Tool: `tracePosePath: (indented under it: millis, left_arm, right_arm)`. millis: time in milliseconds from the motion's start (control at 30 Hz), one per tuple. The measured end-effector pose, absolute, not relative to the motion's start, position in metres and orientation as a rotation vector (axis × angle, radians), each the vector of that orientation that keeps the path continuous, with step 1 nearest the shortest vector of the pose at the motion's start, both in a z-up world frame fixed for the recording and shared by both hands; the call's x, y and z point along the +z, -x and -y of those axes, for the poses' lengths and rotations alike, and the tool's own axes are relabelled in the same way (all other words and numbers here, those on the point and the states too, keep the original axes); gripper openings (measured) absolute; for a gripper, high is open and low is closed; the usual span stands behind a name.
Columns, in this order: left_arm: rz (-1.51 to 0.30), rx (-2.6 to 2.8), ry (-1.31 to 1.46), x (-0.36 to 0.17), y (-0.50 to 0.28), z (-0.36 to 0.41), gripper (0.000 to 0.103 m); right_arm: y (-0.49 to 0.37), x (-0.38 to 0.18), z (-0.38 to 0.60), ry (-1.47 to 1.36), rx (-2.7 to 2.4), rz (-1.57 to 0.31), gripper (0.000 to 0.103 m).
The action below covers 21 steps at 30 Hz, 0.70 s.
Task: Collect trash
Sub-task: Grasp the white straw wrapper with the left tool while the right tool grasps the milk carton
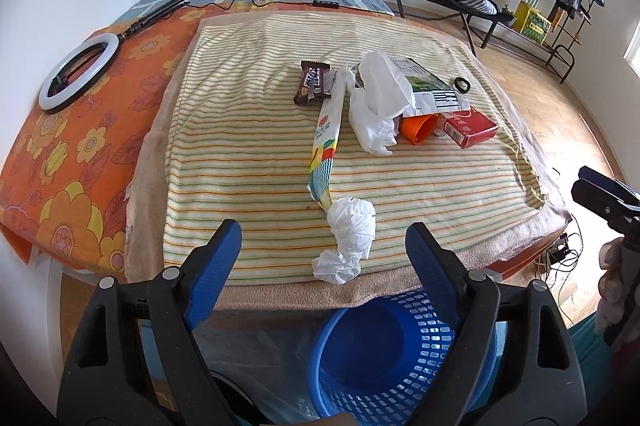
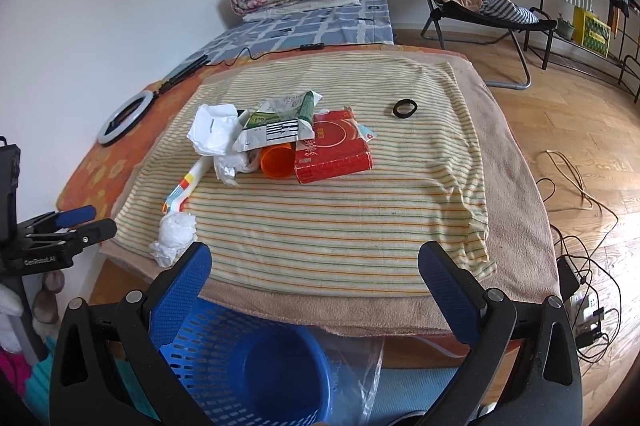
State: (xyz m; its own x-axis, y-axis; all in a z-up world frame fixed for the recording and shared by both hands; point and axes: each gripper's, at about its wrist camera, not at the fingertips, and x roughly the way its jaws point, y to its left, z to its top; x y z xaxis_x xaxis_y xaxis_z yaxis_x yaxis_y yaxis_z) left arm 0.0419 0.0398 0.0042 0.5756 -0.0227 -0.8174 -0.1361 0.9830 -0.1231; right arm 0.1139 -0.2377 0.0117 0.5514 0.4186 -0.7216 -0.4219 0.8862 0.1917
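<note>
While both claws stand agape and empty, left gripper [image 1: 324, 258] and right gripper [image 2: 316, 280] with ribbed blue pads [image 1: 216, 262] hang over a perforated blue plastic basket [image 1: 394, 354]; on the striped terry towel [image 1: 248, 162] lie crumpled white tissue [image 1: 352, 238], a glossy long wrapper [image 1: 326, 142], an orange cup [image 2: 276, 162] and a flat red carton [image 2: 334, 156]

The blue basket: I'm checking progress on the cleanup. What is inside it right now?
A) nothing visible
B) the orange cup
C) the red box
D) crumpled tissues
A: the blue basket shows only its bare bottom, while the crumpled tissue, red box and orange cup all lie on the striped cloth.
</note>
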Motion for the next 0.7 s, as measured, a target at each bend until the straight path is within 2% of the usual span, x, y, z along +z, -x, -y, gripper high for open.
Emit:
tracePosePath:
  millis: [100, 367, 500, 567, 700]
  left_arm:
    - [-0.968, 0.049, 0.188, 0.005, -0.059, -0.044, 0.079]
    - [-1.031, 0.023, 0.22, -0.012, -0.11, -0.057, 0.053]
    - [-1.074, -0.011, 0.25, -0.025, -0.13, -0.058, 0.048]
    - [-1.098, -0.026, 0.249, -0.032, -0.139, -0.056, 0.042]
    - [-1.128, -0.031, 0.252, -0.044, -0.153, -0.056, 0.04]
  right_arm:
    - [-0.133, 0.019, 0.232, -0.003, 0.516, -0.85, 0.103]
    - [-0.192, 0.029, 0.19, 0.002, 0.579, -0.892, 0.103]
    - [-0.23, 0.027, 0.17, -0.028, 0.576, -0.934, 0.103]
    - [-0.248, 0.023, 0.162, -0.047, 0.563, -0.961, 0.103]
    - [-0.275, 0.009, 0.145, -0.067, 0.538, -1.015, 0.102]
